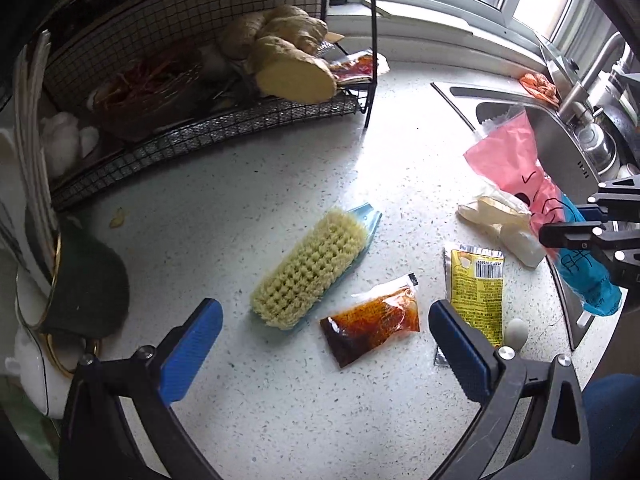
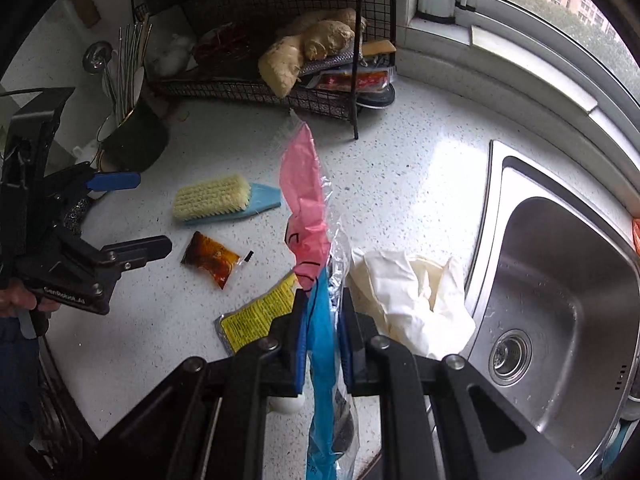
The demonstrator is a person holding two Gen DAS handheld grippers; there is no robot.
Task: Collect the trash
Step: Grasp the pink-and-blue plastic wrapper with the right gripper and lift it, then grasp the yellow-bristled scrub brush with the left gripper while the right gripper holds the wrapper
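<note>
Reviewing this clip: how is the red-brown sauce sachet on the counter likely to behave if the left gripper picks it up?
The sauce sachet looks soft and liquid-filled, so it would probably sag around the pads. Its glossy film may be slippery. The open left gripper hovers above it; pinching the flat sealed edge seems safer than squeezing the bulging middle.

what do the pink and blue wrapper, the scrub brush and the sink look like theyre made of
Pink and blue wrapper: thin plastic film, glossy, clear at the crinkled edges. Scrub brush: pale stiff bristles, natural or synthetic is unclear, on a smooth light-blue back, likely plastic. Sink: brushed stainless steel, by its grey metallic sheen.
</note>
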